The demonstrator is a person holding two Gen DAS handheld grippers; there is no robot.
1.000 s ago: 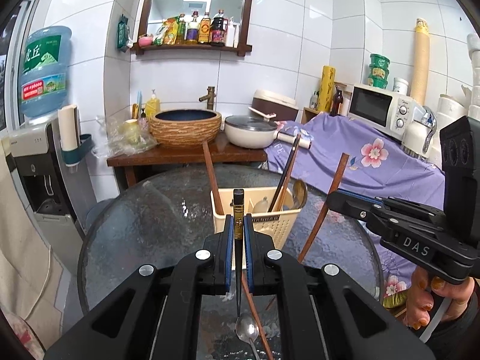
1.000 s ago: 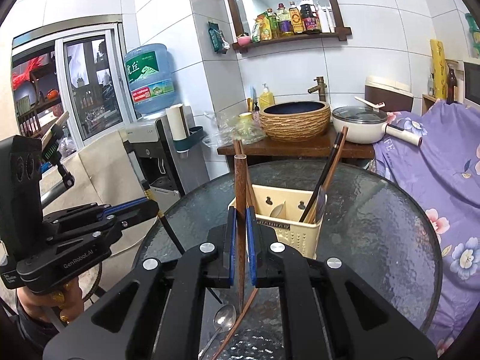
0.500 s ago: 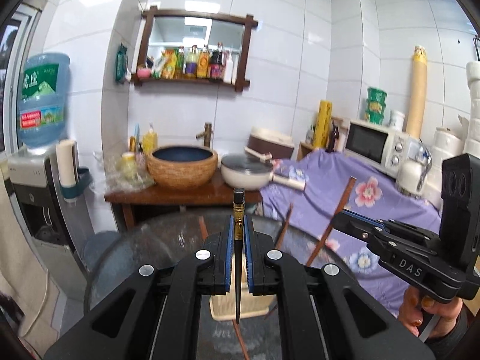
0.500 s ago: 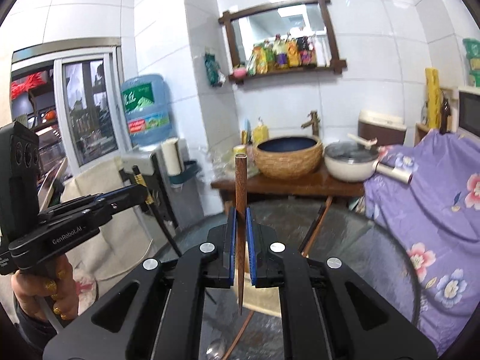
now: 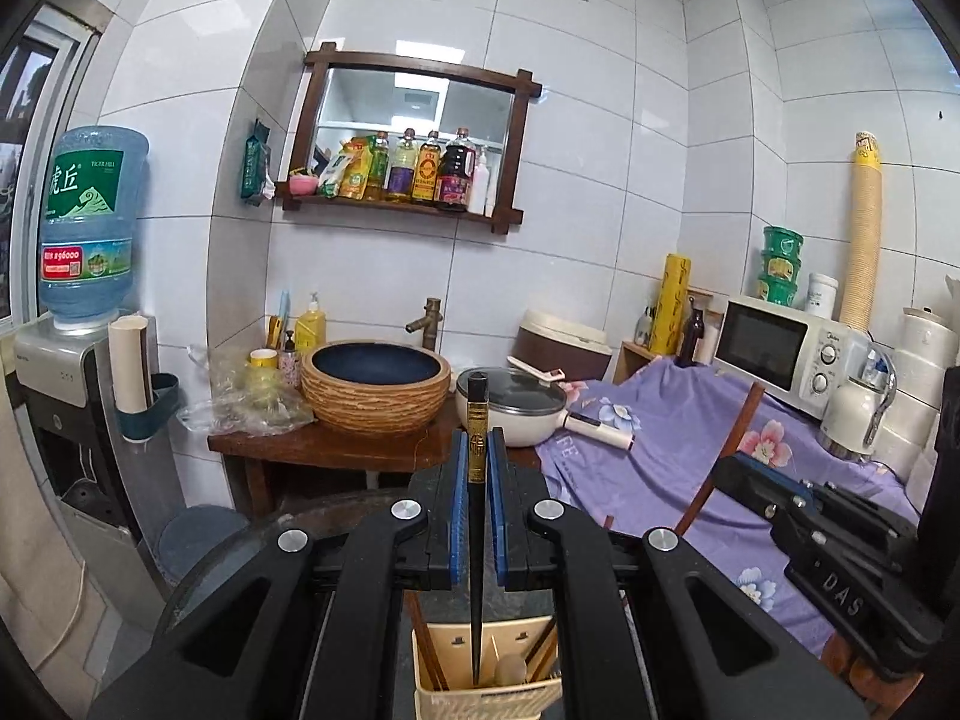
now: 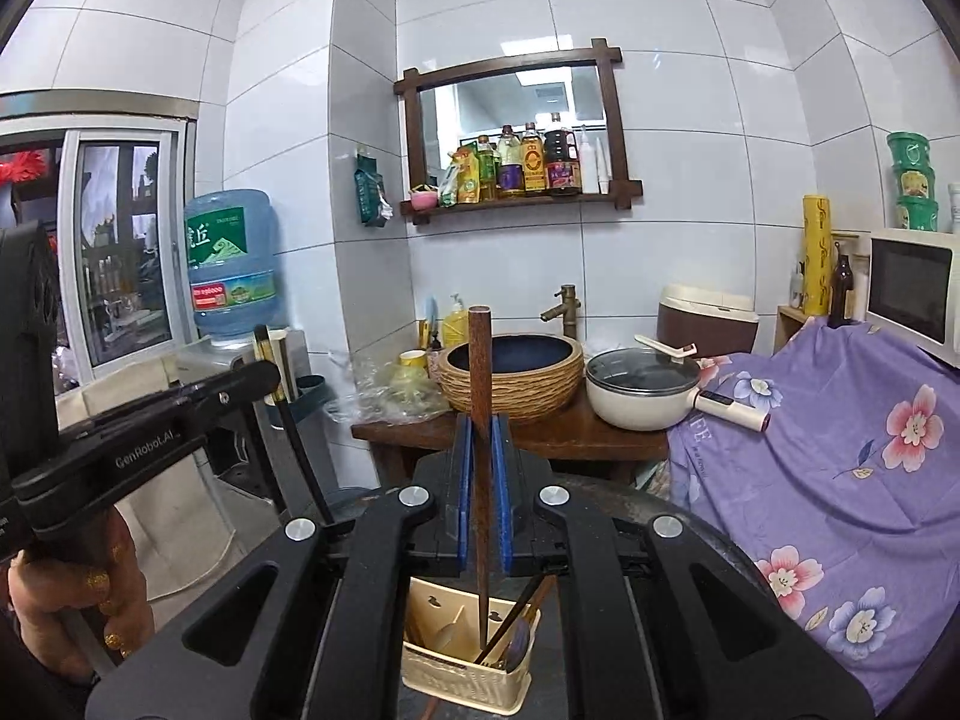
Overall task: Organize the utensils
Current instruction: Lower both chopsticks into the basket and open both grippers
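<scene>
**Left wrist and right wrist views: one chopstick clamped in each gripper above the caddy**

Left wrist view shows the left gripper (image 5: 477,504) clenched on a black chopstick (image 5: 477,540) with a gold band near its upper end. The stick stands nearly upright between the blue pads (image 5: 458,510), its blunt end rising above them and its thin tip hanging over the cream utensil caddy (image 5: 480,697) at the bottom edge. Inside the caddy stand several brown chopsticks and a pale spoon-like piece. At the right edge the right gripper enters from the side, and a brown stick juts up at a slant from it.

Right wrist view shows the right gripper (image 6: 482,498) clenched on a brown wooden chopstick (image 6: 480,450), also close to upright, its tip pointing down into the caddy, which sits on the dark round glass desk (image 6: 690,516). Whether the tip touches anything inside cannot be told. At left, a hand (image 6: 66,606) with gold-painted nails grips the handle of the left gripper, the black chopstick slanting through it.

Behind the desk stand a woven-sided basin (image 6: 510,375), a white lidded pot (image 6: 642,390), a water dispenser with a blue bottle (image 6: 231,264) and a purple floral cloth (image 6: 840,468).
</scene>
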